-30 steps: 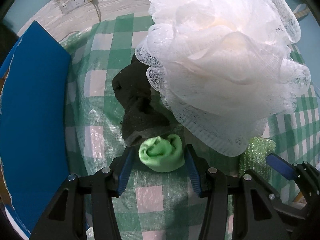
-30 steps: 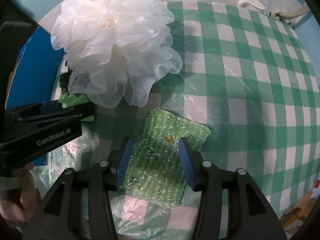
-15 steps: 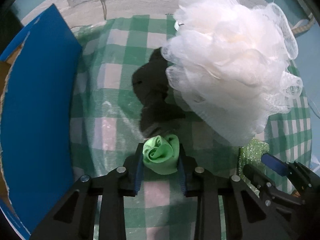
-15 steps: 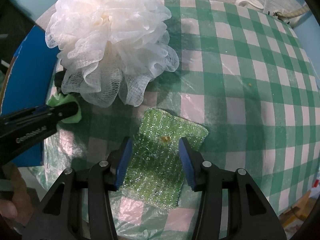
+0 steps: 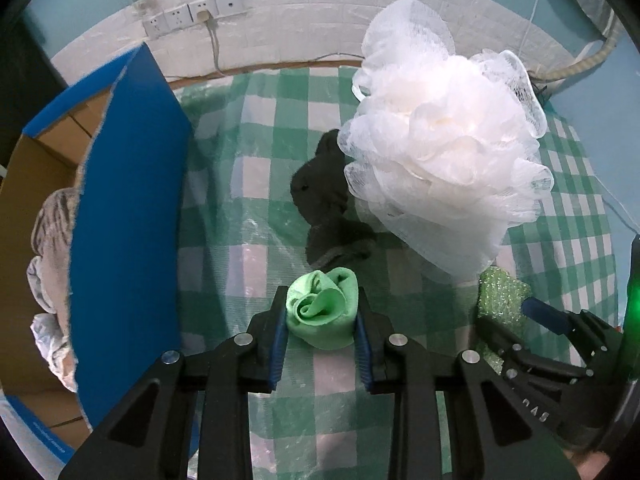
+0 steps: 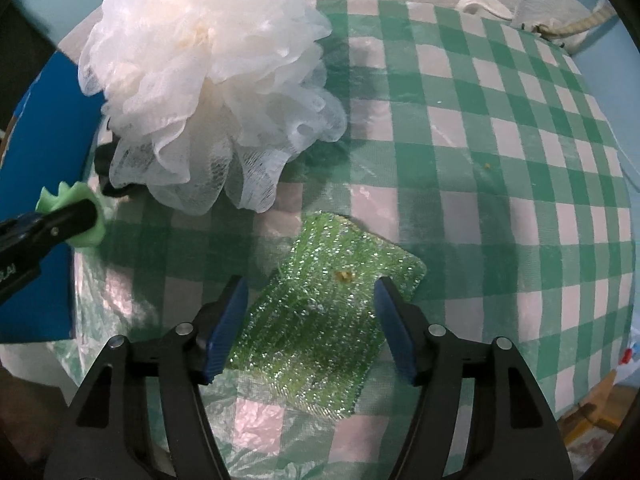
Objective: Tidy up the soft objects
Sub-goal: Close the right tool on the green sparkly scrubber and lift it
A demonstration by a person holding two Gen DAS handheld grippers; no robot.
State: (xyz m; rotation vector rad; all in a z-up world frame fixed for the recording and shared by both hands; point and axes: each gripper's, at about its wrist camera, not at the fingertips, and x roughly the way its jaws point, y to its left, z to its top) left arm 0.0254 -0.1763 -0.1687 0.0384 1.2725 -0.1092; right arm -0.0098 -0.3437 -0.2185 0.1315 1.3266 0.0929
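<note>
Presently, a rolled green cloth (image 5: 322,312), rosette-like at its end, is clamped in the left gripper (image 5: 321,334) above the checked tablecloth (image 5: 256,208). Just opened, the right gripper (image 6: 310,326) straddles a glittery green scouring pad (image 6: 316,320) lying flat.

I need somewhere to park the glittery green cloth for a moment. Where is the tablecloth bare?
Bare tablecloth lies right of the white mesh puff and beyond the glittery green cloth. It is crowded on the left, where the dark cloth, the puff and the blue box sit close.
</note>
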